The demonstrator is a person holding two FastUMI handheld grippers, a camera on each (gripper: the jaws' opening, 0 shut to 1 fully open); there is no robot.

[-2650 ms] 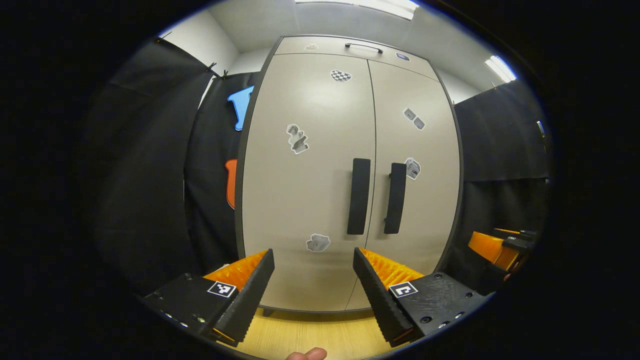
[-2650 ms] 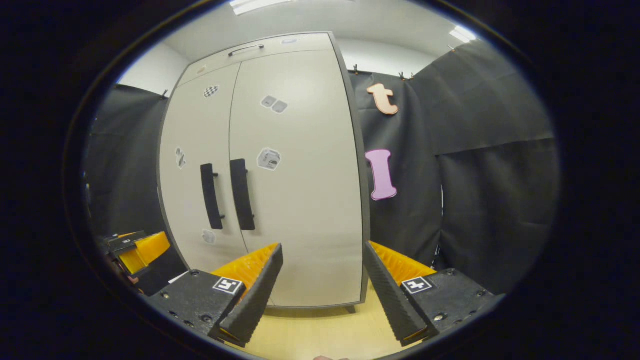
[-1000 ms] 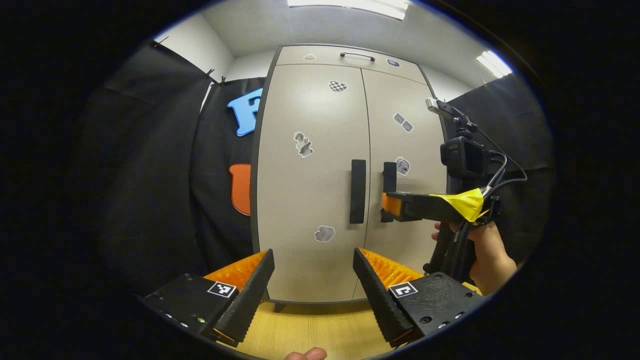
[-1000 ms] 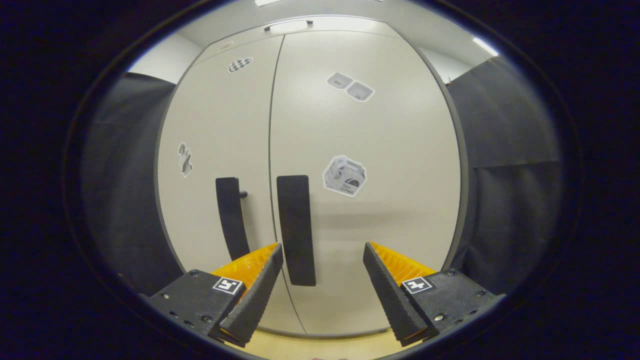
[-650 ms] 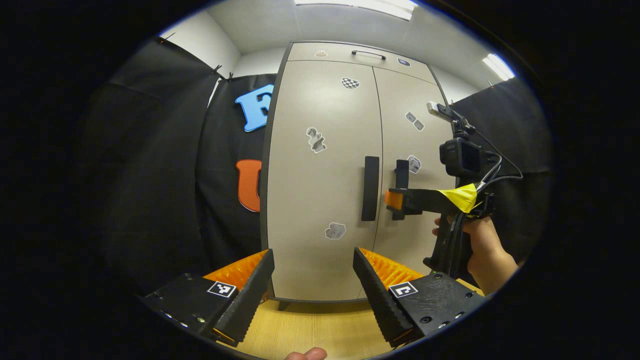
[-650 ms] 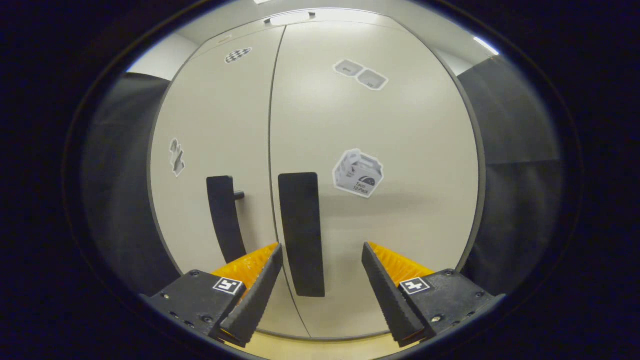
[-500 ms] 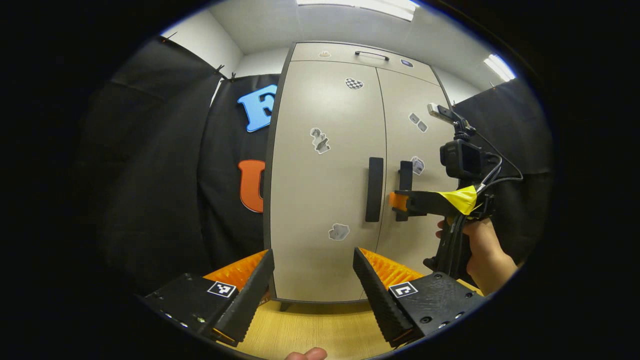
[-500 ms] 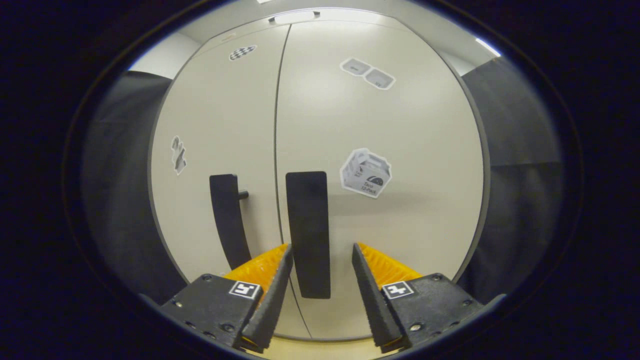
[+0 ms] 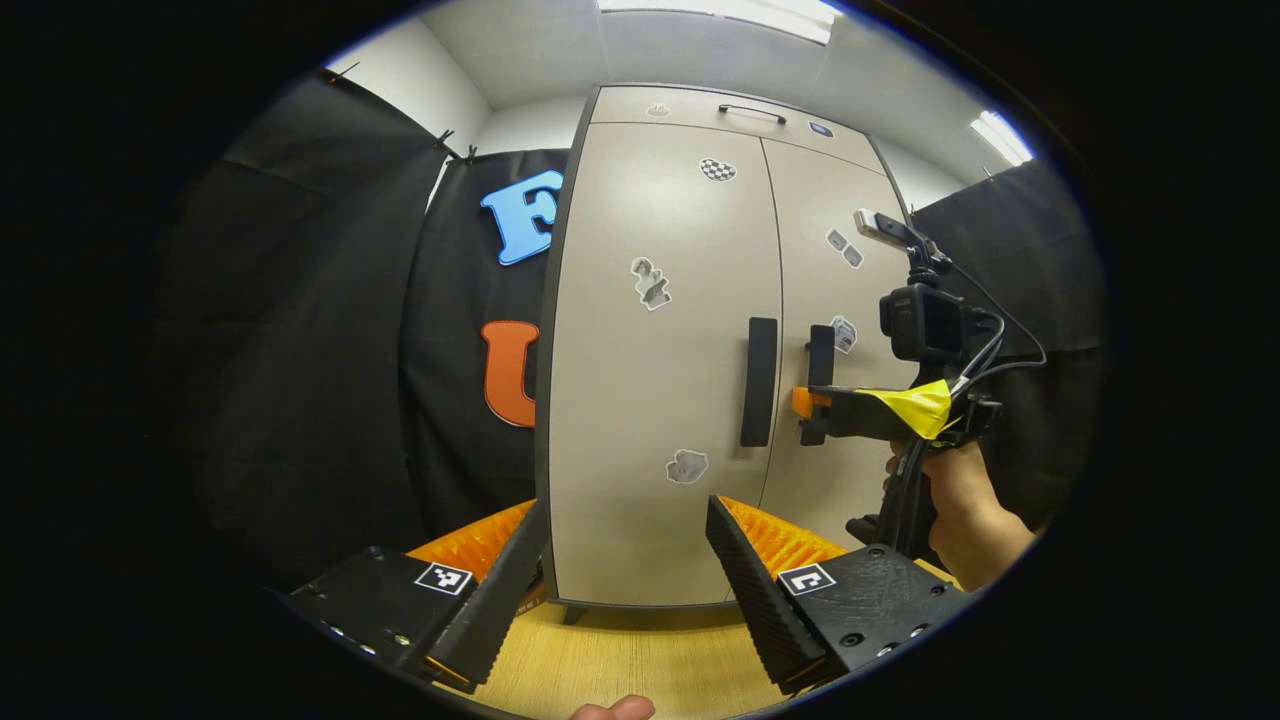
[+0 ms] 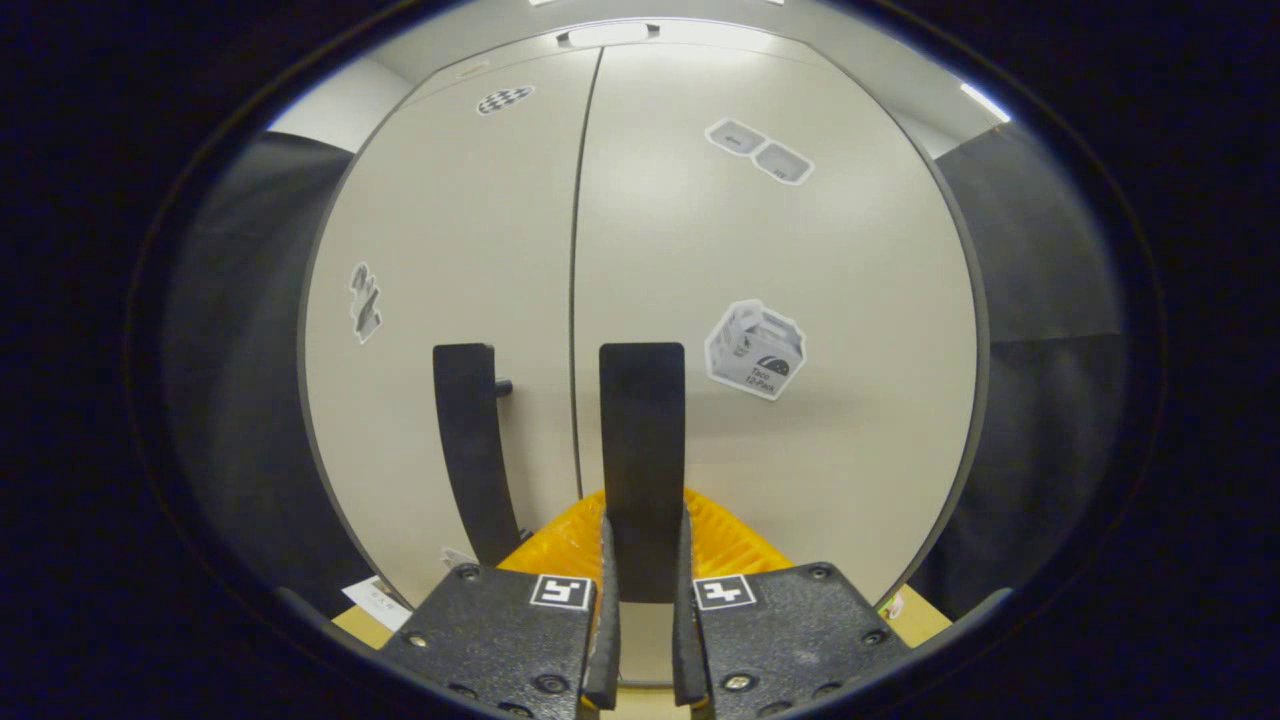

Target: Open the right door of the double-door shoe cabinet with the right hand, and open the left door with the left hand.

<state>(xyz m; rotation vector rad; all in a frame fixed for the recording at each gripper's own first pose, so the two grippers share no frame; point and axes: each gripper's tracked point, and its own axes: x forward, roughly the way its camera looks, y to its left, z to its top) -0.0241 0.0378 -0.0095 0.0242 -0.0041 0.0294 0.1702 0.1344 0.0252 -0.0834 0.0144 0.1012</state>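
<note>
Over the last half second you closed the right claw (image 10: 642,640) onto the right door handle (image 10: 642,450). A moment earlier its fingers stood wide apart on either side of the lower end of that handle; by this moment they had drawn in until both pressed against its flanks, the bar running up between them. In the left gripper view the same claw (image 9: 800,402) reached in level from your right hand (image 9: 960,505) and met the handle (image 9: 820,378) at its lower half. That reads as the grasp made, so the pull on the right door was the next thing due, though the door had not begun to swing: the seam between the right door (image 10: 800,430) and the left door (image 10: 440,250) was a thin even line from top to bottom.

Your left claw (image 9: 625,560) had drifted a little leftward across the cabinet front, and hung well back from it, wide open with nothing between its fingers. The left door handle (image 9: 759,395) was untouched, so that half of the job was not yet begun.

The shoe cabinet (image 9: 660,300) stood upright on the pale wooden floor (image 9: 620,655) against the black cloth wall. It was a tall beige cabinet with a dark edge, two flat black vertical bar handles set close together either side of the centre seam, and several small stickers scattered over both doors.
</note>
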